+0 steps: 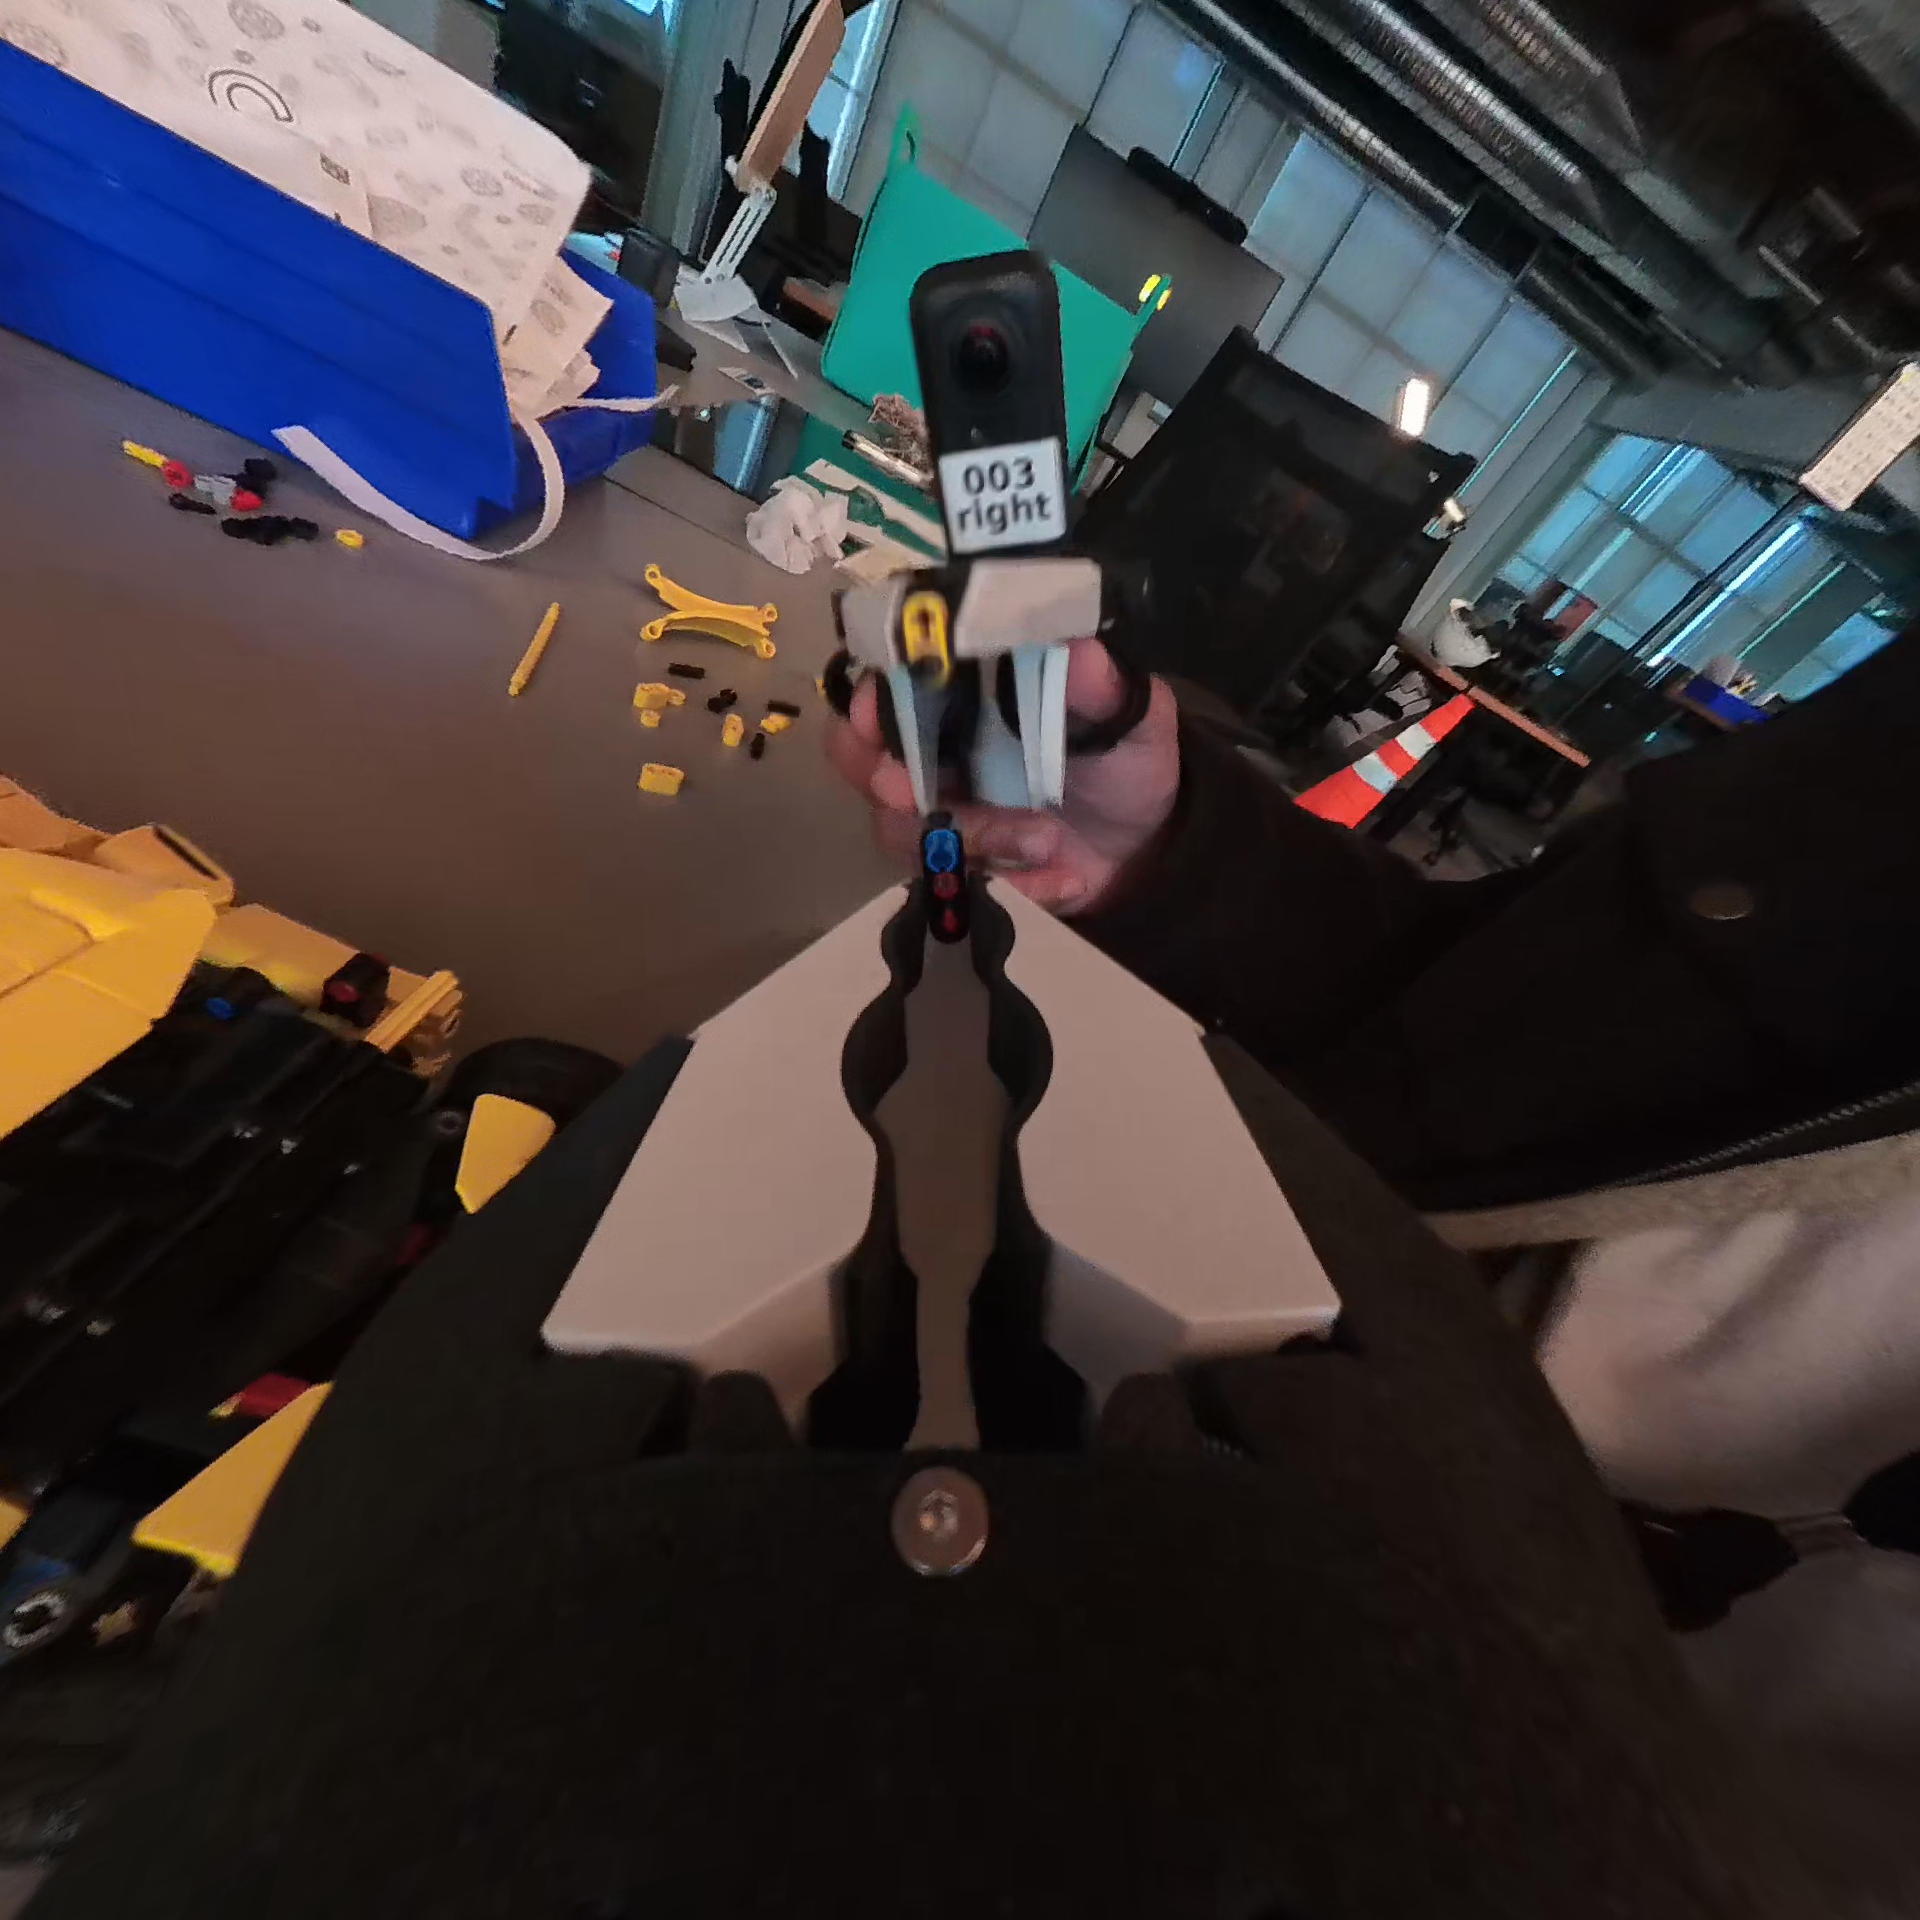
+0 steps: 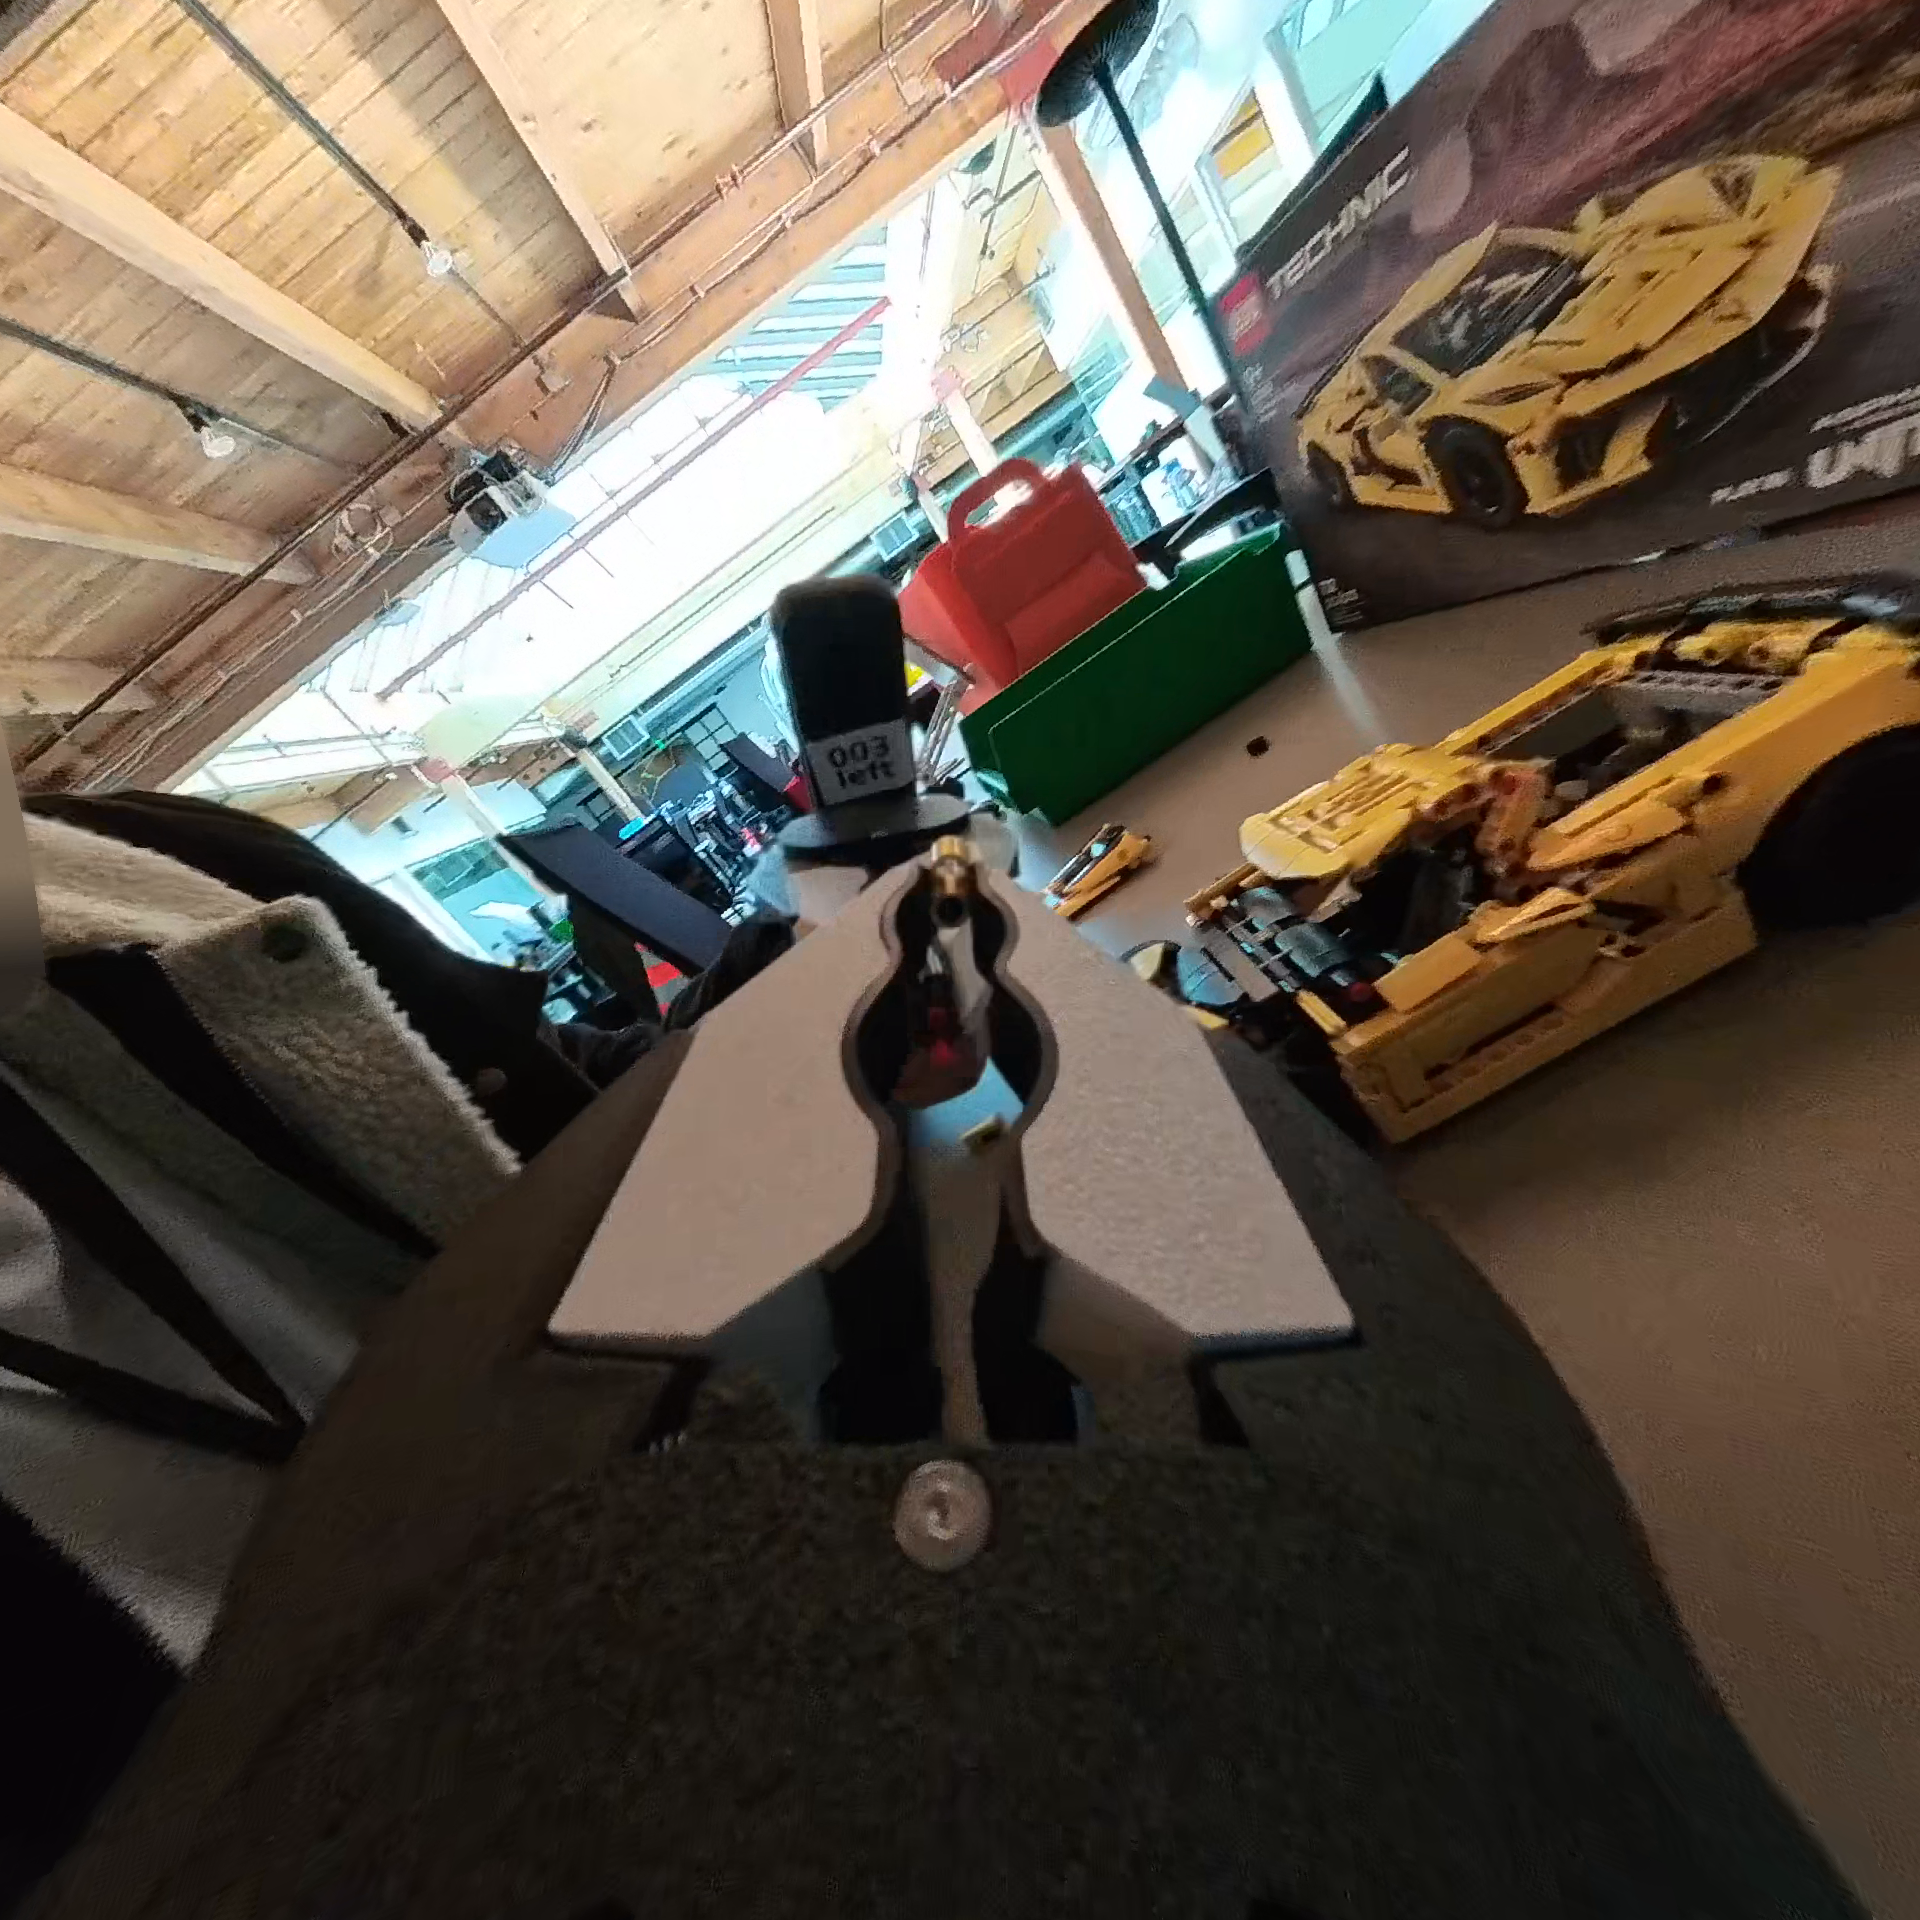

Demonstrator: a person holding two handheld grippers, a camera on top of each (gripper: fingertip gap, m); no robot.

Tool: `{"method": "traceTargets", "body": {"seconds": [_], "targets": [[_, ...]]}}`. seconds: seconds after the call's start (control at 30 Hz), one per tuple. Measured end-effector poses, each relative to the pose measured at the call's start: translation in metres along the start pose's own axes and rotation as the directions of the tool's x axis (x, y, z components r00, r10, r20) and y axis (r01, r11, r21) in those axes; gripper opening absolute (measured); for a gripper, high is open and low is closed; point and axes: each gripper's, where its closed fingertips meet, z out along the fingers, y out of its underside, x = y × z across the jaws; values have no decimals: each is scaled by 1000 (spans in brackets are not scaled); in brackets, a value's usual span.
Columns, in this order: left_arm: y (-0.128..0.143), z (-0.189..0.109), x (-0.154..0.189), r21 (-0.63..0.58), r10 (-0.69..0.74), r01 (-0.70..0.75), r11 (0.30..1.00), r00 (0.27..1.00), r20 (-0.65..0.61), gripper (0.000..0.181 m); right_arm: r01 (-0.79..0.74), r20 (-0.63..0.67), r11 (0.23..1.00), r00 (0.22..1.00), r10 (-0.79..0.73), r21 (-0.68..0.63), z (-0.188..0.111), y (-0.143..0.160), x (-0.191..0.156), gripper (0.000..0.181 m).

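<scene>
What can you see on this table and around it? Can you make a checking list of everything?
Surface: grey table, partly covered with toy parts.
Job's things: yellow brick-built car, partly built, beside its picture box; small black piece with blue and red pins pinched in the left gripper.
Clutter: loose yellow and black pieces; more black and red bits; blue bin with printed paper sheets; green tray; red carrier.
Grippers: left shut on the small piece; right gripper shut on a small brass-coloured tip, fingertips meeting the left's.
Cables: nothing seen.
Surroundings: workshop, wooden ceiling, windows, orange cone.
</scene>
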Motion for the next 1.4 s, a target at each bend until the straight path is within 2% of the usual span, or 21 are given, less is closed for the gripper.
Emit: {"method": "traceTargets", "body": {"seconds": [0.07, 0.1, 0.17, 0.23, 0.33, 0.43, 0.47, 0.53, 0.6, 0.63, 0.67, 0.7, 0.8, 0.83, 0.87, 0.9, 0.93, 1.0, 1.1, 1.23, 1.4], "targets": [[13, 12, -11, -85, 28, -21, 996, 996, 89, 7, 15, -91, 999, 996, -11, 47, -16, -13, 16, 6], [24, 18, -19, -165, 80, -53, 985, 984, 158, 7, 16, -136, 998, 991, -7, 64, -23, -16, 25, 6], [46, 29, -31, -372, 295, -190, 908, 922, 249, 7, -22, -150, 994, 988, 39, 110, -29, -21, 32, 6], [66, 43, -25, -516, 456, -298, 803, 865, 209, 7, -45, -149, 992, 987, 63, 122, -30, -21, 35, 6], [103, 58, -13, -629, 486, -320, 709, 868, 106, 7, -57, -149, 992, 986, 73, 109, -28, -18, 36, 7], [111, 60, -9, -632, 473, -324, 704, 878, 77, 10, -67, -127, 995, 989, 76, 73, -22, -11, 33, 7], [109, 61, -7, -613, 440, -306, 729, 895, 77, 23, -75, -117, 996, 990, 81, 54, -20, -8, 31, 7], [96, 60, 1, -534, 355, -268, 802, 933, 64, 33, -88, -112, 996, 990, 89, 11, -15, 0, 31, 6], [68, 53, -3, -413, 318, -249, 876, 942, 108, 35, -102, -107, 994, 989, 99, -28, -11, 8, 30, 6], [54, 45, -12, -376, 359, -278, 884, 919, 166, 35, -111, -101, 993, 989, 106, -41, -10, 10, 29, 6], [43, 36, -25, -375, 445, -340, 862, 863, 239, 35, -122, -103, 991, 988, 116, -55, -9, 13, 30, 6], [34, 26, -39, -409, 559, -423, 809, 769, 309, 35, -128, -110, 989, 987, 120, -71, -9, 16, 31, 6], [11, 3, -62, -593, 843, -600, 537, 352, 407, 34, -108, -144, 986, 985, 90, -128, -4, 26, 35, 6], [8, 2, -63, -634, 884, -623, 458, 247, 397, 34, -91, -150, 984, 986, 68, -152, -2, 30, 34, 6], [8, 3, -61, -658, 907, -635, 404, 185, 379, 31, -73, -153, 981, 987, 46, -179, 0, 34, 34, 6], [12, 6, -59, -674, 920, -637, 374, 163, 356, 29, -58, -148, 977, 989, 28, -205, 3, 39, 32, 6], [17, 9, -59, -685, 928, -633, 362, 171, 332, 28, -47, -132, 974, 991, 18, -222, 6, 42, 28, 6], [23, 13, -58, -695, 932, -624, 356, 188, 309, 28, -27, -123, 969, 992, -4, -246, 10, 46, 26, 6], [24, 15, -57, -704, 938, -623, 340, 169, 303, 26, -26, -124, 969, 992, -5, -246, 10, 47, 26, 6], [20, 16, -52, -697, 939, -637, 330, 146, 311, 3, -24, -125, 970, 992, -6, -240, 11, 46, 26, 6], [16, 8, -64, -725, 926, -587, 360, 133, 353, 12, -23, -140, 966, 990, -13, -257, 11, 49, 28, 6]]}}
